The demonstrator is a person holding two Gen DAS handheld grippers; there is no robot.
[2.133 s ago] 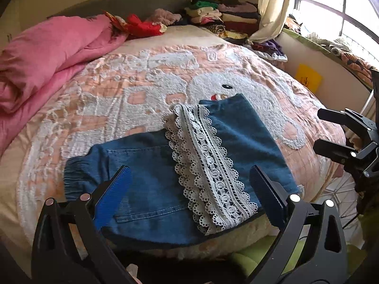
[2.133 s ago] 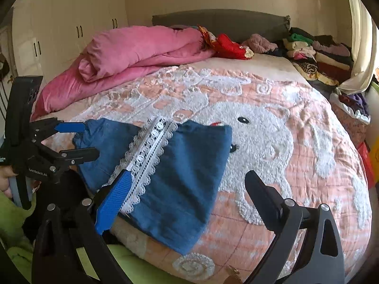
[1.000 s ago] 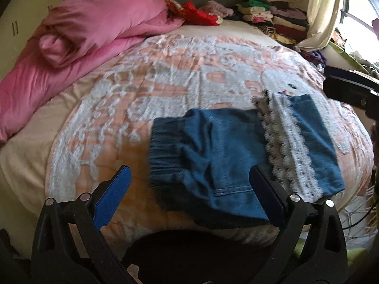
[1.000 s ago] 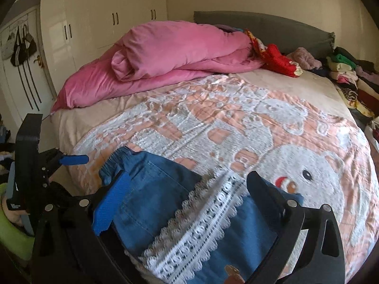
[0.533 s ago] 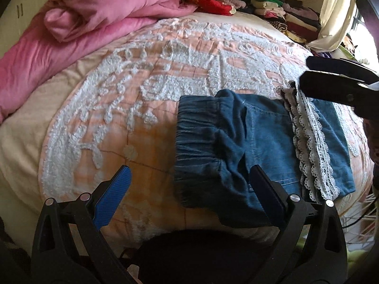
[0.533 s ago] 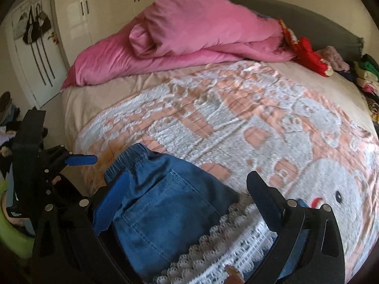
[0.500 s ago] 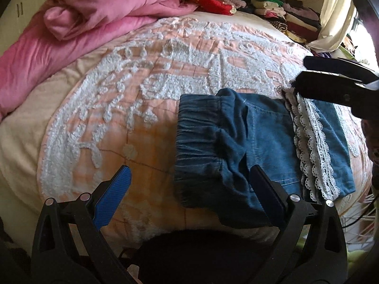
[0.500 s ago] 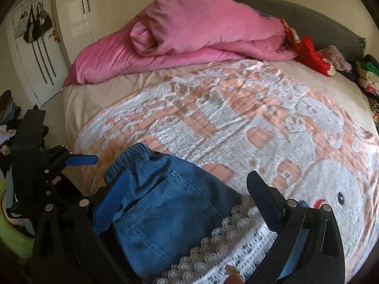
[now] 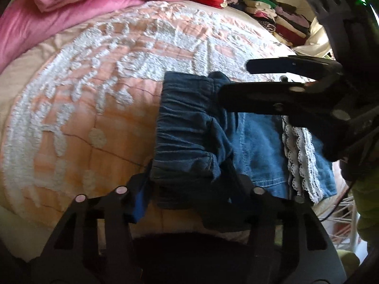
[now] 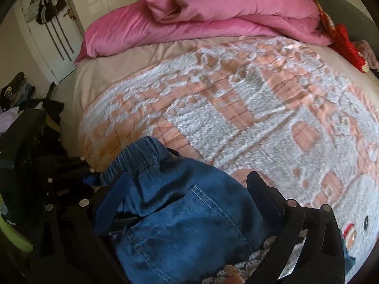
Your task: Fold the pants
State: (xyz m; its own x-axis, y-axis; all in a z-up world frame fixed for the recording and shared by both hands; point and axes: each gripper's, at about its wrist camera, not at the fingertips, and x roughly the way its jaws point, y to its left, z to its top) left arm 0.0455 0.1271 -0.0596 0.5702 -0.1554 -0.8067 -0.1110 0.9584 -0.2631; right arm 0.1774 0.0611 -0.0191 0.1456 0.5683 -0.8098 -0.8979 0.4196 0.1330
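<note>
Peach-and-white bedspread (image 9: 78, 99) covers the bed, with a pink duvet (image 10: 213, 7) heaped at its far end. At the near edge lie the denim pants (image 9: 196, 130), already doubled over, so that the lace hem (image 9: 298, 161) lies across the blue cloth and the gathered waistband (image 10: 139, 158) sits at the left end. By my reading one fold is made and at least one more is left: the waistband end has yet to be carried over toward the lace end, and the bundle then flattened.

The left gripper (image 9: 187, 182) is down at the near corner of the waistband. Its jaws have just been closing and now stand about half open with the bunched denim between them; the fingers look to touch the cloth, though a firm pinch I cannot confirm. The right gripper (image 10: 182, 189) straddles the far side of the waist, near the back pocket (image 10: 180, 232). Its jaws stand wide with denim between them, and seem not to press it.
</note>
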